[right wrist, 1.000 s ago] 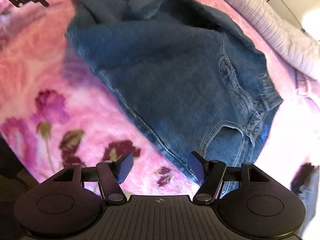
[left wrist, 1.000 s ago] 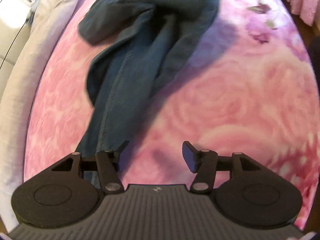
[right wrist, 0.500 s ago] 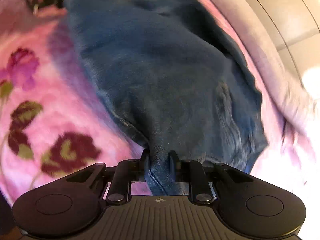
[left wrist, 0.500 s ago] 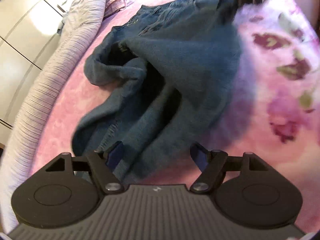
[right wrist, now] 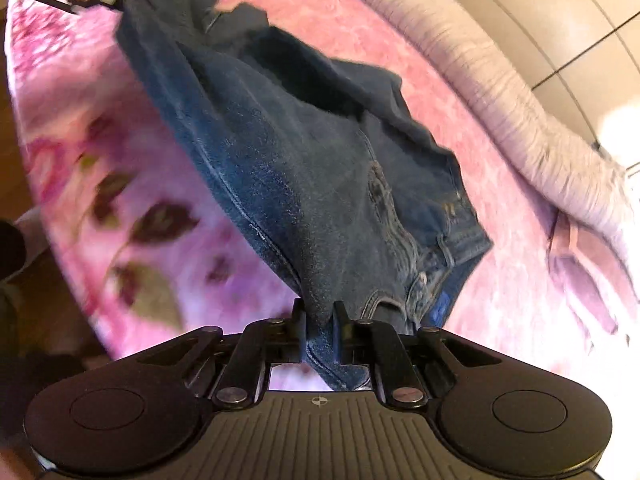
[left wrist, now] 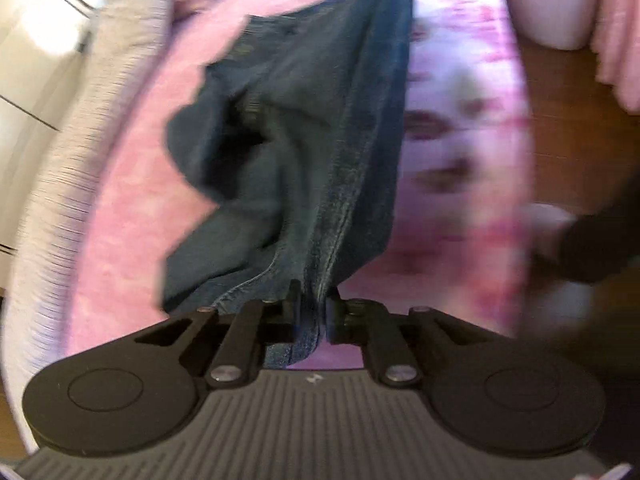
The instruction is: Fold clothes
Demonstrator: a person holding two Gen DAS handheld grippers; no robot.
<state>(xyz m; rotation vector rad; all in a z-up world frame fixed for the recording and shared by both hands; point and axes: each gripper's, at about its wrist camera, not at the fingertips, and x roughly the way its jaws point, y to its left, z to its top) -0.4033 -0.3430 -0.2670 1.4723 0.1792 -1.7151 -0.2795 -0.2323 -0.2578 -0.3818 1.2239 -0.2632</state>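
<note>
Both the left claw (left wrist: 311, 304) and the right claw (right wrist: 319, 318) are closing, pinching the jeans (right wrist: 320, 168); the bedspread (left wrist: 460, 152) toward 3 o'clock is blurred.

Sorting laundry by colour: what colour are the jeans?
Dark blue denim jeans, clearest in the right wrist view.

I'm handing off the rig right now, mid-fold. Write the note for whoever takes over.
Left gripper: jaws closing, denim seam of the jeans clamped between them.
Right gripper: jaws closing on another edge of the jeans, near the waistband and pocket.
The jeans are stretched between both grippers, partly lifted, the rest bunched on the pink floral blanket.
Done: both edges picked up.
Left: no fold made yet. Spread the jeans flat, fold them, then release.
</note>
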